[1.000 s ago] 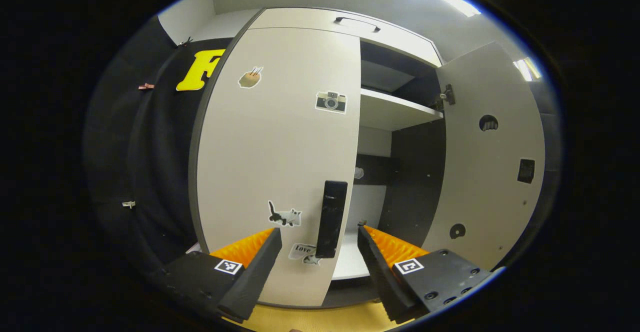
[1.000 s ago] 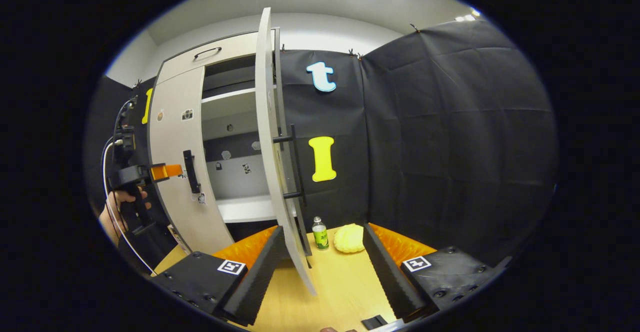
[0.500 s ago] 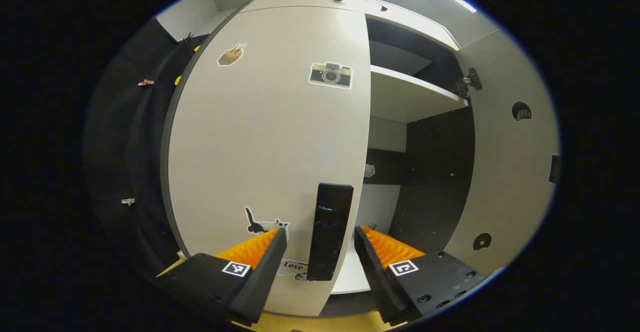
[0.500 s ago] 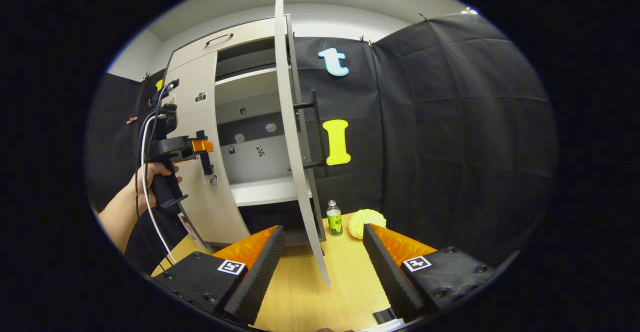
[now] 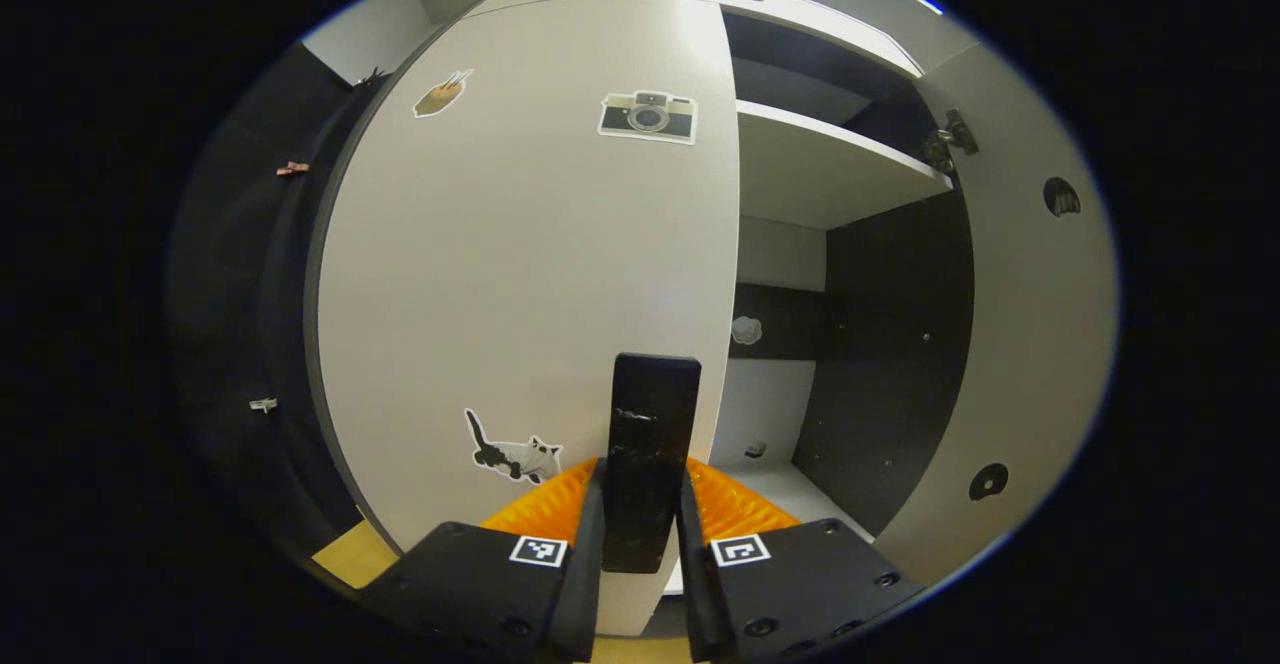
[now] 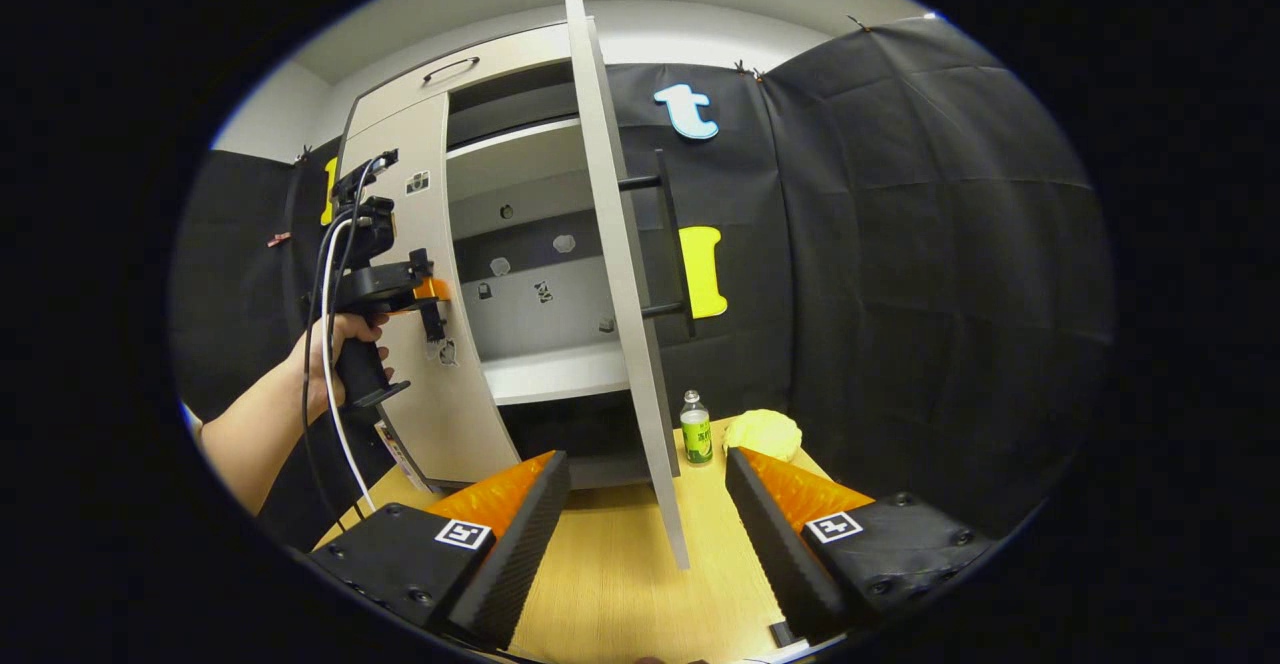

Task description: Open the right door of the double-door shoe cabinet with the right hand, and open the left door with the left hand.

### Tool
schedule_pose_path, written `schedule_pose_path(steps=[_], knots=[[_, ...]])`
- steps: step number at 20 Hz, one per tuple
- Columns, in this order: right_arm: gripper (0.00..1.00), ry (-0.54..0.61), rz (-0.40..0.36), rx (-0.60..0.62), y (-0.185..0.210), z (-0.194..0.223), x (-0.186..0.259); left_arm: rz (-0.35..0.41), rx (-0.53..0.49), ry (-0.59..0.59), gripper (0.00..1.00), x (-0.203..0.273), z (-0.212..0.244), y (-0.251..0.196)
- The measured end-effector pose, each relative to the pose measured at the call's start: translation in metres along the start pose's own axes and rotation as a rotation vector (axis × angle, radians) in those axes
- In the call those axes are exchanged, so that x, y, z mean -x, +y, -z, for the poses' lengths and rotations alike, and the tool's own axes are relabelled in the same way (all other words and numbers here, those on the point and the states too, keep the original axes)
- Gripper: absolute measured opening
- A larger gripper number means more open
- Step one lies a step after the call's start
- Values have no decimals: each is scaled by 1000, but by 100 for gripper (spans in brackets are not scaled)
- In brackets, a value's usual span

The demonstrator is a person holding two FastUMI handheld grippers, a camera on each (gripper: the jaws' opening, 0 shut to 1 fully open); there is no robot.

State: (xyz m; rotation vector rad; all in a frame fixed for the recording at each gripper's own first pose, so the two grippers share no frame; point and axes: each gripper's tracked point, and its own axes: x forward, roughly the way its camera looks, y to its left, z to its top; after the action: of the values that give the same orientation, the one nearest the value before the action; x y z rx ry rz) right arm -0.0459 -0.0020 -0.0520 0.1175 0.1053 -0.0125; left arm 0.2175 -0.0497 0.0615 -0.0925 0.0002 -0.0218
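The left hand-held gripper is clamped on the black handle of the closed left door, while the right hand-held gripper hangs open and empty above the counter, straddling the lower edge of the wide-open right door.

The small bottle's label is probably too small to tell.

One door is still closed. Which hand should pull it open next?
The left. The left tongs are already shut on the left door's handle, so they only need to pull. The right tongs are open, straddling the edge of the open right door, gripping nothing.
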Motion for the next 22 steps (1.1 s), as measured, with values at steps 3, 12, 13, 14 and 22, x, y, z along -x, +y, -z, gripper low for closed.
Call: schedule_pose_path(steps=[3, 12, 13, 14, 22], knots=[[98, 19, -15, -2, 8, 7, -6, 1, -38, -27, 34, 1, -1, -1], [98, 23, -62, 4, 28, 7, -6, 64, -80, -22, 8, 4, 1, -1], [98, 23, -66, 4, 30, 7, -5, 72, -76, -20, 8, 7, 1, -1], [98, 21, -70, 7, 32, 6, -3, 84, -69, -20, 8, 10, 0, 0], [98, 47, -119, 31, 59, 11, 2, 111, -19, -29, 8, 40, -5, 14]])
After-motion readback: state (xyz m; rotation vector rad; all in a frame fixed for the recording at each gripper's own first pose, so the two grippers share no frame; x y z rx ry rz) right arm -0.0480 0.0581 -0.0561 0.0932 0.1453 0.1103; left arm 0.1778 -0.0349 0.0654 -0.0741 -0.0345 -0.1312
